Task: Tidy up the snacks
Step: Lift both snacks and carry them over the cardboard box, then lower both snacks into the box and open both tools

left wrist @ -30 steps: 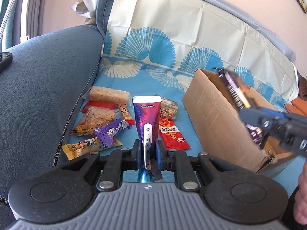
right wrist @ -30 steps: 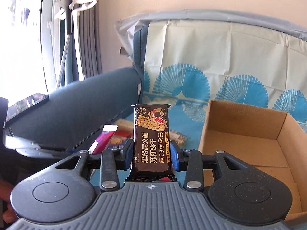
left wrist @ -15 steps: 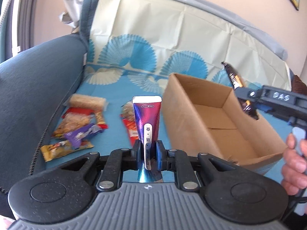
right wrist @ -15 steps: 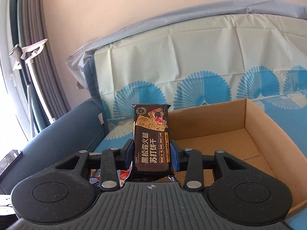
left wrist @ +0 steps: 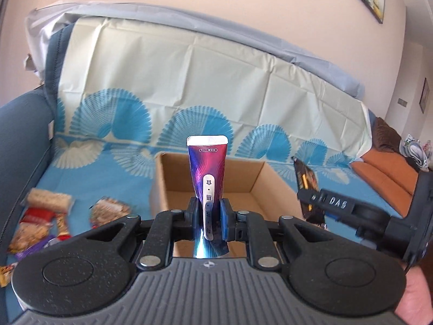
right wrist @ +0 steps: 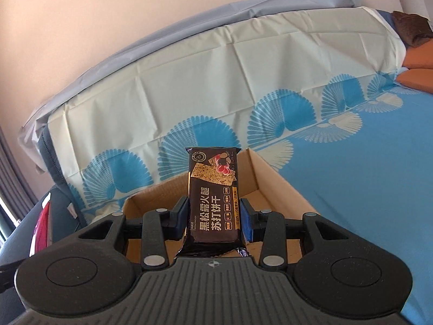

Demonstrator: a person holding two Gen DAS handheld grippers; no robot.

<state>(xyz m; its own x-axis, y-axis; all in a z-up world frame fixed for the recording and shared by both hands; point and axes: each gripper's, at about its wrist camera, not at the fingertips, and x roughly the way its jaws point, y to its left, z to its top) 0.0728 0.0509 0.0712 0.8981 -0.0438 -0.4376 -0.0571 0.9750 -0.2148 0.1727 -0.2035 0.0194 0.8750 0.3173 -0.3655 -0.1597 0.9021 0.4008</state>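
Note:
My left gripper (left wrist: 207, 214) is shut on a purple-and-pink tube-shaped packet (left wrist: 207, 173) and holds it upright above the near wall of an open cardboard box (left wrist: 162, 189). My right gripper (right wrist: 213, 216) is shut on a dark brown cracker packet (right wrist: 212, 195) and holds it upright over the same box (right wrist: 276, 187). The right gripper and its packet (left wrist: 307, 181) also show at the right in the left wrist view, over the box's right wall. The box's inside looks empty where visible.
Several loose snack packets (left wrist: 48, 216) lie on the blue fan-patterned cover (left wrist: 94, 168) left of the box. A dark blue sofa armrest (left wrist: 19, 140) rises at the far left. Orange cushions (left wrist: 384, 181) lie far right.
Both grippers have swung right and towards the box with their packets held. The snack pile has slid to the left edge of the left view; the box now lies straight ahead.

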